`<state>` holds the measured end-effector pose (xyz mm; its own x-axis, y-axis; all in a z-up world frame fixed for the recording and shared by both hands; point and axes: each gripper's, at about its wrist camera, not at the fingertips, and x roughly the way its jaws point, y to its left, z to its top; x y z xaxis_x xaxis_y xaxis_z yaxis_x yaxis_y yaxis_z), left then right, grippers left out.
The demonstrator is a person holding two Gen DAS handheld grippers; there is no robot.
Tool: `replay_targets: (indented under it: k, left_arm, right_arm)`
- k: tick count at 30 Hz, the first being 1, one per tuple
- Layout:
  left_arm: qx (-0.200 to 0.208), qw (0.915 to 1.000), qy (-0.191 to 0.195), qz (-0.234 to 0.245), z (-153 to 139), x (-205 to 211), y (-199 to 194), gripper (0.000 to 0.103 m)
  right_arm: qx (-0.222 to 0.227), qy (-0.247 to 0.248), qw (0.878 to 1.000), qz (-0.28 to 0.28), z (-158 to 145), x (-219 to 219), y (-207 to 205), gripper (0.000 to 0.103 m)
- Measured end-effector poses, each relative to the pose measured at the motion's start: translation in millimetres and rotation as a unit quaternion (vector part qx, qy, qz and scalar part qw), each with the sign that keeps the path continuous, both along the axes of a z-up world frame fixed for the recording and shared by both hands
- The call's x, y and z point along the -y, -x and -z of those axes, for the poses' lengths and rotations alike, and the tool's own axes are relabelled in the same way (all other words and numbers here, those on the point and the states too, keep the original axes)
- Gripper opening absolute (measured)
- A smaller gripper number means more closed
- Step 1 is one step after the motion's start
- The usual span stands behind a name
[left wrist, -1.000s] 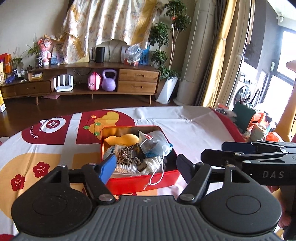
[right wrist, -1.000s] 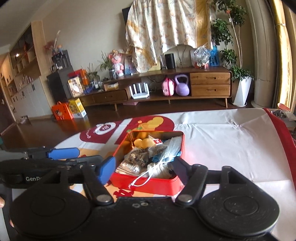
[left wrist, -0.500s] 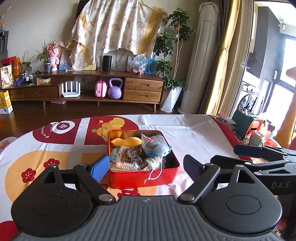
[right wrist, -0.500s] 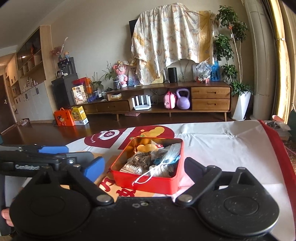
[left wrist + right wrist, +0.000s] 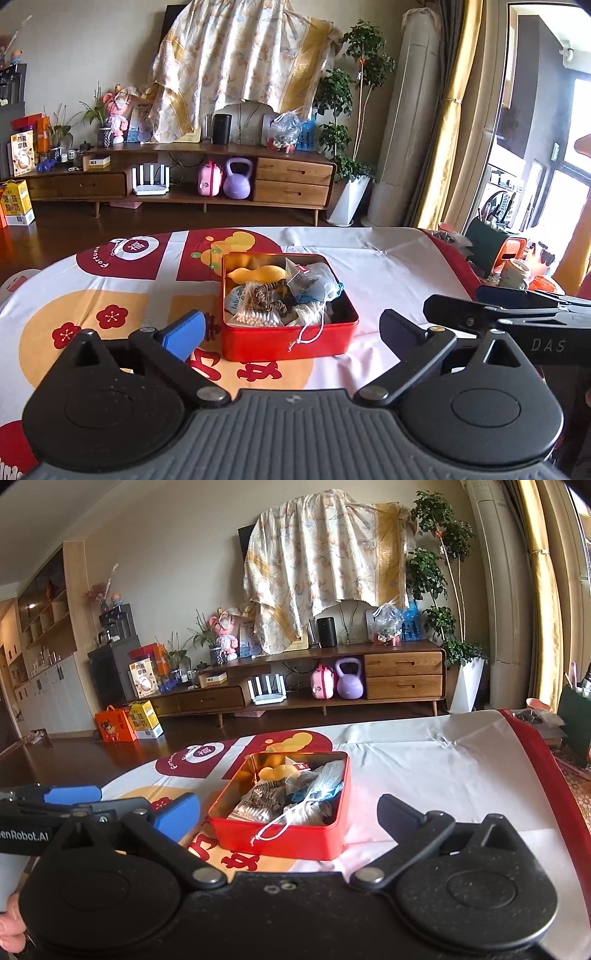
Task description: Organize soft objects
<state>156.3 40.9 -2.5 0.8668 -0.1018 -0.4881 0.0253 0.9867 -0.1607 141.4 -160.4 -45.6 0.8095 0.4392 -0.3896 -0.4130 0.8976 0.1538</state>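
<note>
Tin [image 5: 284,341], red and lidless, sits on my patterned tablecloth [image 5: 388,266], packed with soft things: a yellow pouch [image 5: 258,274], a striped scrunchie [image 5: 269,297], cotton swabs [image 5: 255,318] and a mesh bag [image 5: 314,280] whose white cord [image 5: 308,332] hangs over the front wall. My left gripper [image 5: 291,334] and right gripper [image 5: 288,812] are both spreading wider, grasping nothing, the tin beyond their tips untouched.

Home living room, wooden media console [image 5: 332,686], potted plant [image 5: 447,590], curtains [image 5: 454,110]
</note>
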Motion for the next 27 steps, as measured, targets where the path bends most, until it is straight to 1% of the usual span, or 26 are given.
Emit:
replay_targets:
  k: [12, 27]
  left_arm:
    - [-0.006, 0.9999, 0.012, -0.008, 3.8, -1.6, 1.3, 0.101]
    - [-0.004, 0.9999, 0.006, -0.010, 3.5, -1.3, 1.5, 0.101]
  right_arm:
    - [0.000, 0.004, 1.000, -0.007, 2.3, -2.1, 2.0, 0.103]
    - [-0.002, 0.008, 1.000, -0.007, 6.2, -4.2, 3.3, 0.103]
